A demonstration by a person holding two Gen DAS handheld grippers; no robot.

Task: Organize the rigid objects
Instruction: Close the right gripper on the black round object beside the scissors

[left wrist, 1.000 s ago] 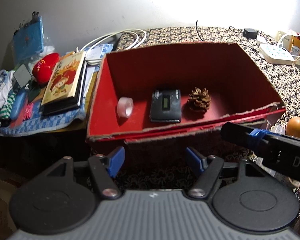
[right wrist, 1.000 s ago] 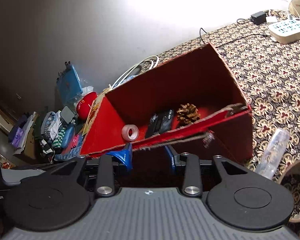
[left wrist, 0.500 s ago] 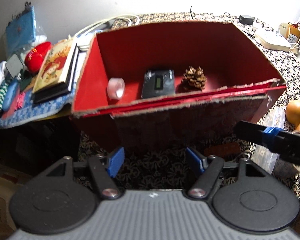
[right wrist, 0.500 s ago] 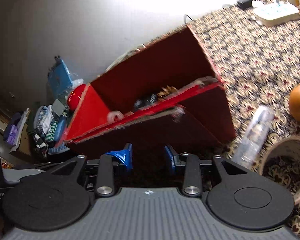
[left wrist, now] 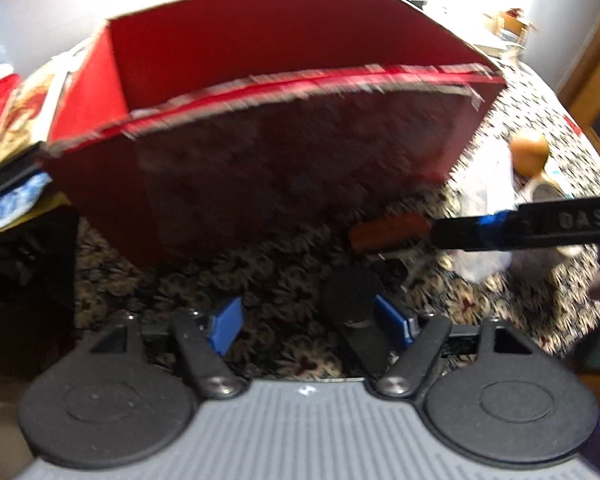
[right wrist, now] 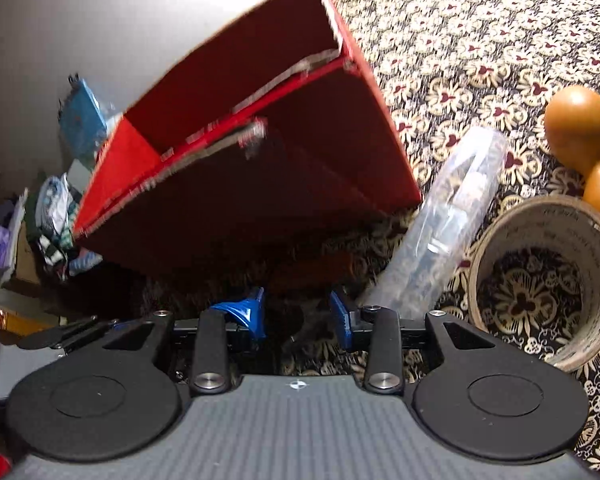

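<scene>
The red cardboard box [left wrist: 284, 168] fills the left wrist view, and its near wall hides what lies inside. My left gripper [left wrist: 310, 324] hangs low over the patterned cloth in front of the box. Its jaws are opening, and a black round-headed object [left wrist: 348, 300] lies on the cloth between them, near the right finger and untouched. A short reddish-brown bar [left wrist: 388, 230] lies by the box's foot, at the tip of my right gripper [left wrist: 444, 232]. In the right wrist view my right gripper [right wrist: 294, 314] stands a little apart with nothing clearly gripped.
Right of the box [right wrist: 260, 168] lie a clear plastic tube [right wrist: 440, 232], a tape roll [right wrist: 540, 280] and a wooden gourd [right wrist: 580, 120]. A book [left wrist: 24, 112] and cloth clutter [right wrist: 56, 216] crowd the left side. A dark drop edges the table at the left.
Both grippers sank and tipped down toward the box front. The tape, device and pinecone inside dropped from sight behind the near wall. The black object and reddish bar came into view.
</scene>
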